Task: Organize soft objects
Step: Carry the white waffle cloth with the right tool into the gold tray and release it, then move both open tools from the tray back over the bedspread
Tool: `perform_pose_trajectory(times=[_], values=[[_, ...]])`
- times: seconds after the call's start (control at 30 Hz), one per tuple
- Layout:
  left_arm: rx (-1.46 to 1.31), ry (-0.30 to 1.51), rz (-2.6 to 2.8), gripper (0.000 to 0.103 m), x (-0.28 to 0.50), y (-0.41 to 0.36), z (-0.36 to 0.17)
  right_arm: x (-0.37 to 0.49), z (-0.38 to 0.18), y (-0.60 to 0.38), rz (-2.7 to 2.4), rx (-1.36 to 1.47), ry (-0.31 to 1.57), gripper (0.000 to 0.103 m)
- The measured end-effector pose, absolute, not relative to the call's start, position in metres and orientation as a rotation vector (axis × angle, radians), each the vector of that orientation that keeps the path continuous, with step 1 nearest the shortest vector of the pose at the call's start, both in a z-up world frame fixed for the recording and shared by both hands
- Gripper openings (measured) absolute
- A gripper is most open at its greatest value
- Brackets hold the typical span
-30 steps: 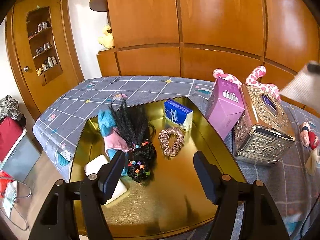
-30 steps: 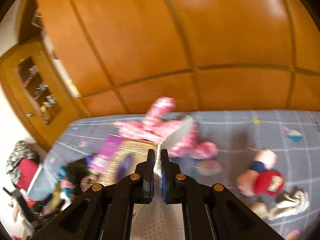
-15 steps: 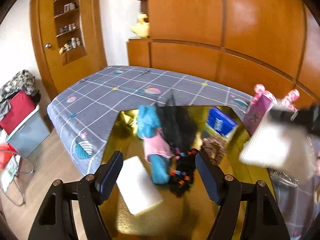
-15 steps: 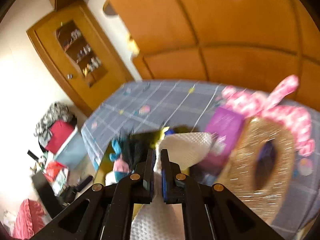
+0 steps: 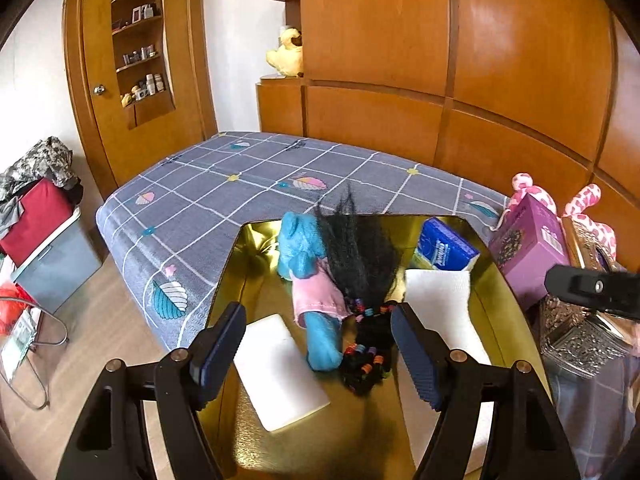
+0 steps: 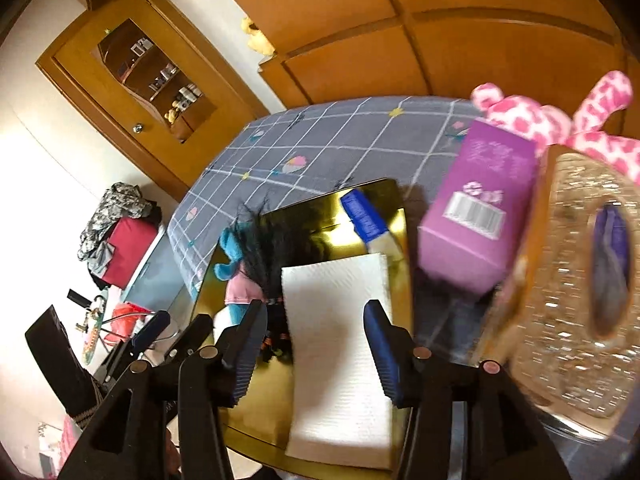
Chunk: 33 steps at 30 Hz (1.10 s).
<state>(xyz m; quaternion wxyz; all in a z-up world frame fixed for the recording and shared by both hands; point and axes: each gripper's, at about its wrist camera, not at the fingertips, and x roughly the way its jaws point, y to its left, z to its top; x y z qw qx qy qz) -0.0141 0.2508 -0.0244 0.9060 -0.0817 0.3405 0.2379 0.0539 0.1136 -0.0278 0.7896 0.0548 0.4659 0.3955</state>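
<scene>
I read the left wrist view from left to right. A white rectangular pad [image 5: 280, 368] lies flat at the near left of the gold tray [image 5: 256, 280], which sits on the bed [image 5: 224, 184] with its grey checked cover. My left gripper [image 5: 318, 354] hovers over the near part of the tray with its jaws wide and nothing between them. Next comes a blue plush toy [image 5: 304, 248] with a pink cloth [image 5: 318, 294] across it. A black wig [image 5: 360, 248] bound with coloured hair ties lies against the toy on its right side. Right of the wig, a folded white paper towel [image 5: 440, 304] lies flat on the tray floor. A blue tissue pack [image 5: 446, 246] rests in the far right corner of the tray, touching the far edge of the towel. Outside the tray stand a purple box [image 5: 528, 244], a pink spotted plush [image 5: 588, 204] behind it, and an ornate metal tissue box [image 5: 580, 336] at the right edge.

In the right wrist view, my right gripper [image 6: 316, 344] is above the paper towel [image 6: 336, 320]. Its jaws are opening. The towel lies between them on the tray, and the pads are clear of it.
</scene>
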Motion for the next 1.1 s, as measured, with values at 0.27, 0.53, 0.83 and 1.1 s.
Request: perform_pose_trajectory(times=[0.27, 0.53, 0.83, 1.1], values=[[-0.152, 0.678, 0.443, 0.081, -0.017, 0.234, -0.017, 0.022, -0.018, 0.093, 0.745, -0.062, 0.878, 0.057], [-0.104, 0.661, 0.383, 0.081, -0.019, 0.209, -0.013, 0.003, -0.007, 0.063, 0.654, -0.149, 0.774, 0.057], [-0.034, 0.654, 0.296, 0.081, -0.020, 0.177, -0.011, 0.013, 0.002, -0.006, 0.507, -0.136, 0.742, 0.057], [0.034, 0.654, 0.218, 0.081, -0.021, 0.145, -0.011, 0.030, 0.002, -0.081, 0.338, -0.117, 0.749, 0.057]])
